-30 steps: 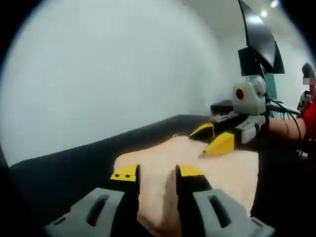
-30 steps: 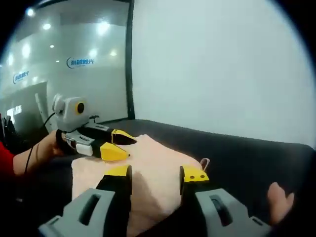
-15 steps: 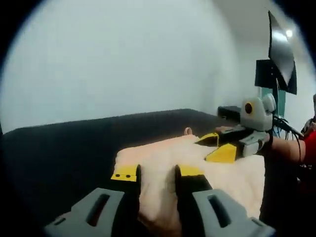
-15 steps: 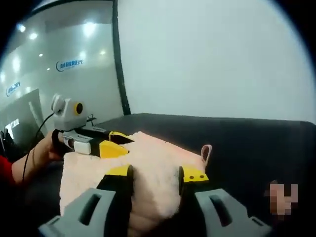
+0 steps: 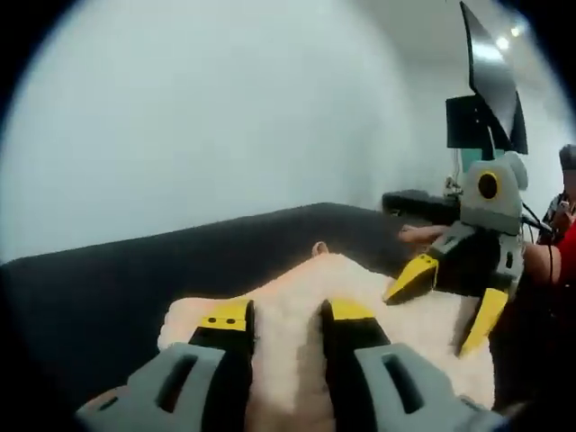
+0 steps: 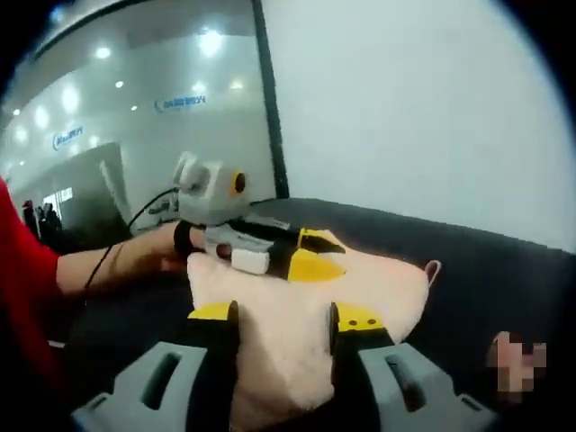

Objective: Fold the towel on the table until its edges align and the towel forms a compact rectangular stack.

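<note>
On the dark table [image 5: 108,270] I have the pale pink towel [image 5: 288,297] lying in a soft folded mass, with no container anywhere around it. Between my left gripper [image 5: 283,315] jaws a fold of towel is pinched, the jaws close together. My right gripper [image 6: 281,317] has jaws somewhat wider, towel cloth bunched between them; whether it grips firmly I cannot tell. Compared with half a second ago, the right gripper seen from the left gripper view has opened its yellow tips apart over the towel, and a small loop [image 6: 434,268] sits at the towel's far corner.
</note>
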The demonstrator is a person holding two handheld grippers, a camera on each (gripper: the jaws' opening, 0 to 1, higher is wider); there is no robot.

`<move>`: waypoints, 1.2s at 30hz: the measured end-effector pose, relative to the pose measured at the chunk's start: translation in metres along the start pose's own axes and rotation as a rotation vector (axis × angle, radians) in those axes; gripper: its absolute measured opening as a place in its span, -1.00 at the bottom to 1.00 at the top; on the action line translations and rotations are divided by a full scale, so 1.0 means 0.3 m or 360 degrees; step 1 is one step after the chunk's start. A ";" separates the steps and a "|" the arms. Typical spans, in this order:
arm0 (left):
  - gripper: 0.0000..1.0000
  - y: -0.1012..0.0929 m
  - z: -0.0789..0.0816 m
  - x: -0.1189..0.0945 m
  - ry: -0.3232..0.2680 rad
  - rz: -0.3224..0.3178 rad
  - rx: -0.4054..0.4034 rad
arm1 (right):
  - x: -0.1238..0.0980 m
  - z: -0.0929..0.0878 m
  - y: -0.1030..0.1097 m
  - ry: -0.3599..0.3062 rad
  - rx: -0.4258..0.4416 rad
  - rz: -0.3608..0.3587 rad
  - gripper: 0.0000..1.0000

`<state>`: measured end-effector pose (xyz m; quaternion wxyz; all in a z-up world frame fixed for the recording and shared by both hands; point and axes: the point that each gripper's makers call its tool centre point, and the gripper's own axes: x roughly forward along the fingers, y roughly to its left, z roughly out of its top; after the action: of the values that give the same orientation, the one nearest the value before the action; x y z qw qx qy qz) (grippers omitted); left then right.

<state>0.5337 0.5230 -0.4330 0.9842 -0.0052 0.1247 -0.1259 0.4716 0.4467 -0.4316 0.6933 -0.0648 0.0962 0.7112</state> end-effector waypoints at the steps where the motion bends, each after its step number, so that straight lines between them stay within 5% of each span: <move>1: -0.39 -0.024 -0.003 -0.007 0.0005 -0.0010 0.0000 | 0.000 -0.005 0.003 -0.0011 -0.0028 -0.0003 -0.26; 6: -0.39 -0.042 -0.005 -0.022 0.0010 -0.0011 0.0029 | -0.013 0.002 0.016 -0.0031 -0.0053 -0.0015 -0.27; 10: -0.30 -0.045 0.075 -0.105 -0.0111 -0.0063 0.0227 | -0.051 0.075 -0.004 -0.0151 -0.0044 -0.0011 -0.28; 13: -0.32 -0.127 0.158 -0.213 -0.0293 -0.0279 0.0229 | -0.076 0.088 -0.029 -0.0179 -0.0035 0.0000 -0.43; 15: -0.29 -0.169 0.166 -0.250 -0.0320 -0.0386 0.0233 | -0.078 0.082 -0.023 -0.0176 -0.0017 0.0057 -0.44; 19: -0.25 -0.201 0.101 -0.245 -0.0187 -0.0465 0.0375 | -0.091 0.055 -0.023 -0.0125 -0.0045 0.0105 -0.33; 21: -0.23 -0.204 0.078 -0.245 -0.0155 -0.0496 0.0348 | -0.098 0.072 -0.030 -0.0177 0.0062 0.0144 -0.36; 29: -0.22 -0.184 -0.069 -0.246 0.0094 -0.0528 0.0327 | -0.069 0.007 0.006 -0.0057 0.0015 0.0178 -0.35; 36: -0.26 -0.189 -0.046 -0.248 0.0115 -0.0474 0.0260 | -0.095 0.045 0.001 -0.0034 0.0028 0.0137 -0.42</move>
<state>0.4466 0.4870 -0.4260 0.9466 0.0610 0.1473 -0.2802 0.4728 0.4221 -0.4122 0.6635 -0.0469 0.0976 0.7403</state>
